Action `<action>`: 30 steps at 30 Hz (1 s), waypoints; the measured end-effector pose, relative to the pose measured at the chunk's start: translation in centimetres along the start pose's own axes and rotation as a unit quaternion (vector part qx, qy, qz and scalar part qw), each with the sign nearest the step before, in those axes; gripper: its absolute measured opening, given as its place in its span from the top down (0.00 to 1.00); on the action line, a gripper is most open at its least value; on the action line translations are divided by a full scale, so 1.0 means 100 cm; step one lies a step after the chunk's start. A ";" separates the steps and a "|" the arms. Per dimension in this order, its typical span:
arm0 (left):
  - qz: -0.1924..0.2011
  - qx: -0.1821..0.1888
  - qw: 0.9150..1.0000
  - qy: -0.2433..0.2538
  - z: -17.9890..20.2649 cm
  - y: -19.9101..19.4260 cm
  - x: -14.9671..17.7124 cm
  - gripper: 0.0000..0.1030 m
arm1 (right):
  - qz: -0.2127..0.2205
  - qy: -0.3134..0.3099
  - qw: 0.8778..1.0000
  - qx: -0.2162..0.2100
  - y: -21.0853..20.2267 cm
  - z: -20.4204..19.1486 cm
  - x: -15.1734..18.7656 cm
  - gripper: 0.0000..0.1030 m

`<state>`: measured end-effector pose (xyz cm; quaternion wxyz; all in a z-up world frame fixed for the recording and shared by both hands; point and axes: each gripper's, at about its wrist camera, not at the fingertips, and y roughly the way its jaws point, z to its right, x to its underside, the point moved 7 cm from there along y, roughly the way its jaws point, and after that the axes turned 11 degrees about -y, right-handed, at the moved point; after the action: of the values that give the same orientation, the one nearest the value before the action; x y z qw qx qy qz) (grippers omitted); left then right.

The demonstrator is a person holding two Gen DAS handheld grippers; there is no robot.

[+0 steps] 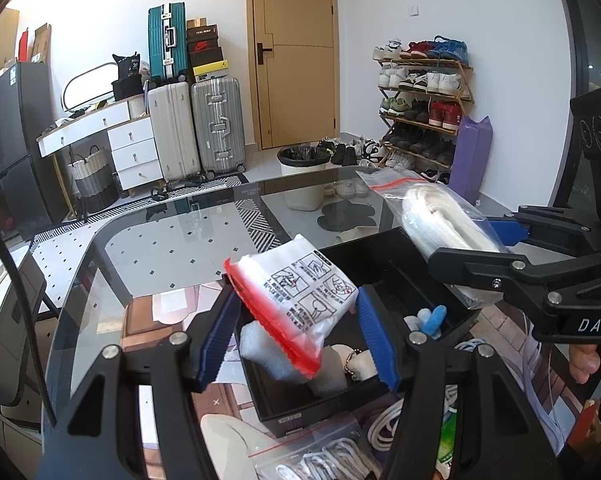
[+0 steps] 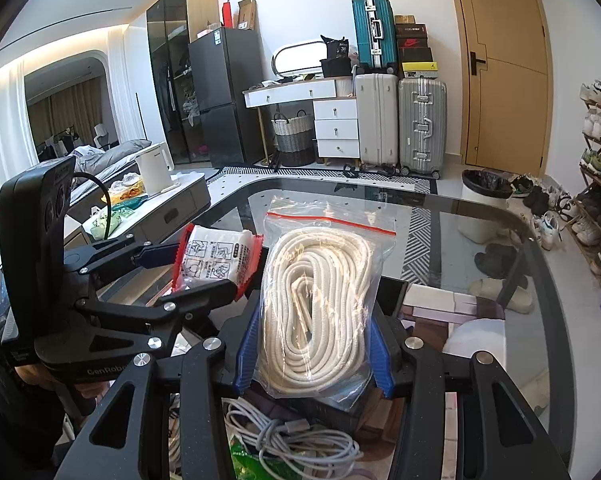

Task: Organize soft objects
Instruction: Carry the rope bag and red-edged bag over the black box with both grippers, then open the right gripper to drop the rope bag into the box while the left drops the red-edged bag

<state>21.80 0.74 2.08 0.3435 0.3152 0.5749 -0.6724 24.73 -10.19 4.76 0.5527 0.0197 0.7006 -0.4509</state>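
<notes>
Left fingers [image 1: 228,320] pinching the printed packet [image 1: 304,292] — right fingers [image 2: 248,336] pinching the rope bag [image 2: 316,304] — over the black box [image 1: 384,268].

Left gripper [image 1: 296,334] tilted downward, blue pads pressing on something between them, right gripper [image 2: 314,344] beside it, also tilted downward, jaws clamped, fingers [image 1: 584,362] of one hand around its handle.
</notes>
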 end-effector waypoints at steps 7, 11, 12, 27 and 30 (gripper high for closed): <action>-0.004 -0.006 1.000 -0.005 -0.009 0.007 0.001 0.42 | 0.001 0.002 1.000 -0.025 0.020 -0.004 -0.004 0.54; -0.005 -0.009 1.000 -0.007 -0.014 0.008 0.001 0.42 | -0.001 0.005 1.000 -0.026 0.032 -0.003 -0.003 0.54; -0.005 -0.010 1.000 -0.007 -0.015 0.009 0.000 0.42 | -0.003 0.005 1.000 -0.025 0.035 -0.003 -0.002 0.54; -0.003 -0.010 1.000 -0.011 -0.019 0.010 -0.002 0.42 | -0.004 -0.006 0.999 0.031 0.049 0.012 0.003 0.32; -0.003 -0.008 1.000 -0.010 -0.018 0.011 -0.002 0.42 | 0.017 -0.008 0.999 0.047 0.038 0.012 0.002 0.19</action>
<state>22.86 2.45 1.41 0.3498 0.3039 0.5780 -0.6717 27.59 -8.85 2.37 0.5643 0.0537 0.6734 -0.4745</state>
